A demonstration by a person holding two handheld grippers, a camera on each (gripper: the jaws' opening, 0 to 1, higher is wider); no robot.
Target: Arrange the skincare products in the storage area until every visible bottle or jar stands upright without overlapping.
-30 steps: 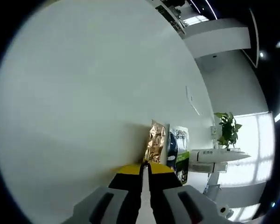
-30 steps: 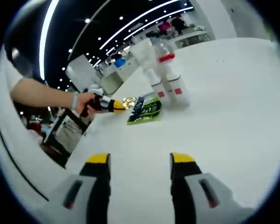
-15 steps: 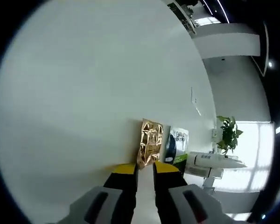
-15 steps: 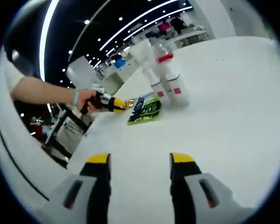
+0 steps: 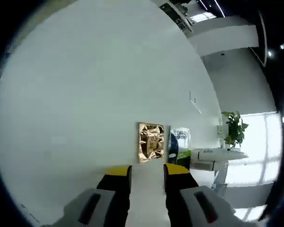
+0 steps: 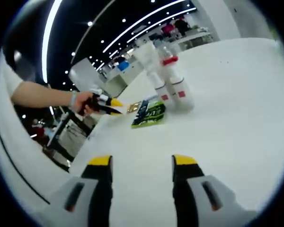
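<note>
lying flat — gold sachet (image 5: 151, 149) just beyond left hand-held gripper (image 5: 147, 171), jaws apart

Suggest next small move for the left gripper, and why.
Probably back the left gripper off a little more. Its jaws are open with nothing between them, and the gold sachet lies flat on the table beside the green sachet, apart from the yellow tips; two bottles stand upright.

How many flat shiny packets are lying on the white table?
2. The gold packet lies just ahead of the left tongs; the green and blue packet lies beside it, next to the white bottles.
</note>
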